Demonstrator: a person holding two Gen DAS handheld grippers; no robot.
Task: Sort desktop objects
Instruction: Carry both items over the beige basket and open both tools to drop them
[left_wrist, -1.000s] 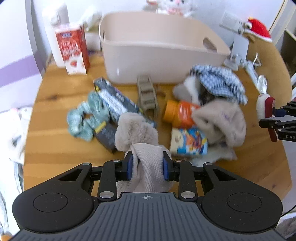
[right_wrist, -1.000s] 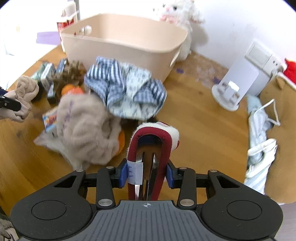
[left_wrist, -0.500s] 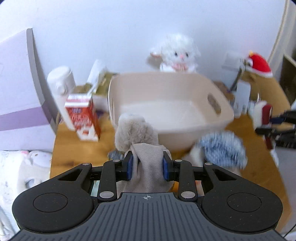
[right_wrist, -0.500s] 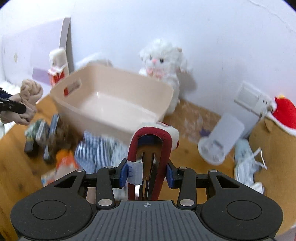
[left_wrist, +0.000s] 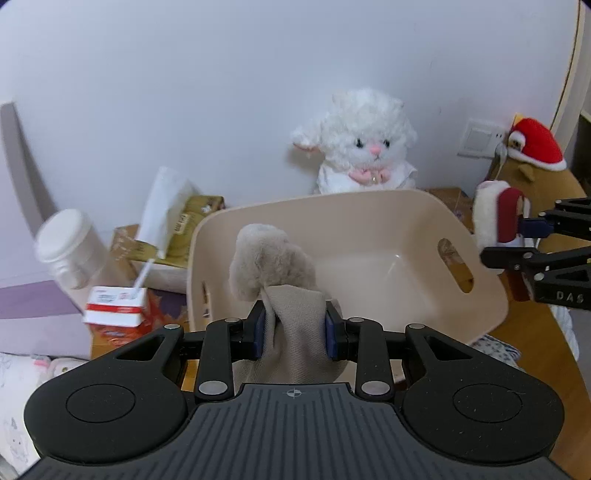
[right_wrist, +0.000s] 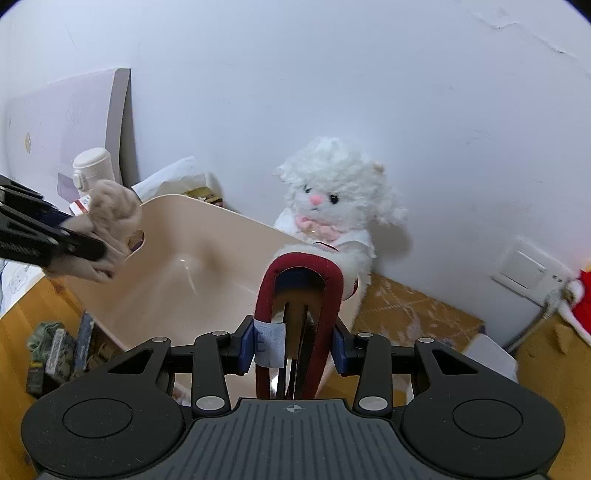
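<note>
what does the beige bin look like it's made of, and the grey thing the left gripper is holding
Beige bin: likely moulded plastic, smooth with a soft sheen, cut-out handle. Grey item in the left hand-held gripper: soft fabric, fuzzy plush top and a woven flat part, apparently.

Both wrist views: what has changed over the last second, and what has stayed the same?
Both grippers rose from over the table clutter and swung toward the bin, now hanging at its rim. The left gripper still clamps the beige plush; the right gripper still clamps the red-trimmed slipper. Nothing was released or newly grasped. The bin is still empty, and the white plush behind it has not moved.
</note>
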